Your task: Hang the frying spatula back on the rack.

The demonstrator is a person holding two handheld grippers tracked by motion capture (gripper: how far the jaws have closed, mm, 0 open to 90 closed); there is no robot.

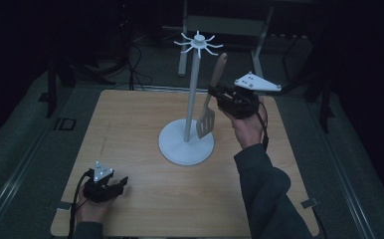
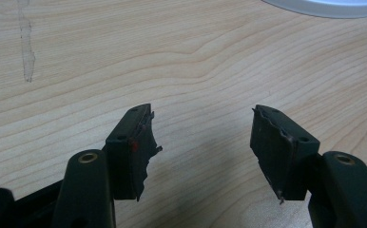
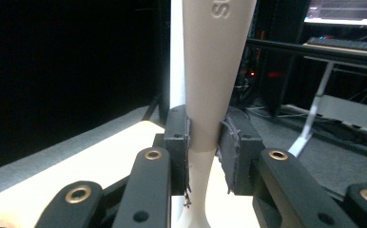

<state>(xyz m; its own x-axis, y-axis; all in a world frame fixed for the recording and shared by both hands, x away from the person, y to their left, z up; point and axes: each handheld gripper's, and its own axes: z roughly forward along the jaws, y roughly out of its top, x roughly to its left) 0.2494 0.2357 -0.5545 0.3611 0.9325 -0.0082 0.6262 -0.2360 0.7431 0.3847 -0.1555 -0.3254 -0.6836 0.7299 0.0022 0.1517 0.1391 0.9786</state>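
high view: overhead, facing forward-down, whole bench (image 1: 130, 149) | left gripper view: close, low over bench, shares stand base (image 2: 329, 7) | right gripper view: close, level, shares stand pole (image 3: 176, 52)

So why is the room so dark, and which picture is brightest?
High view: dim, the surroundings nearly black, only the table and white stand catch light. Left gripper view: brightest, sharp wood grain, soft shadow under the left gripper. Right gripper view: the spatula looks pale and close, the left side black.
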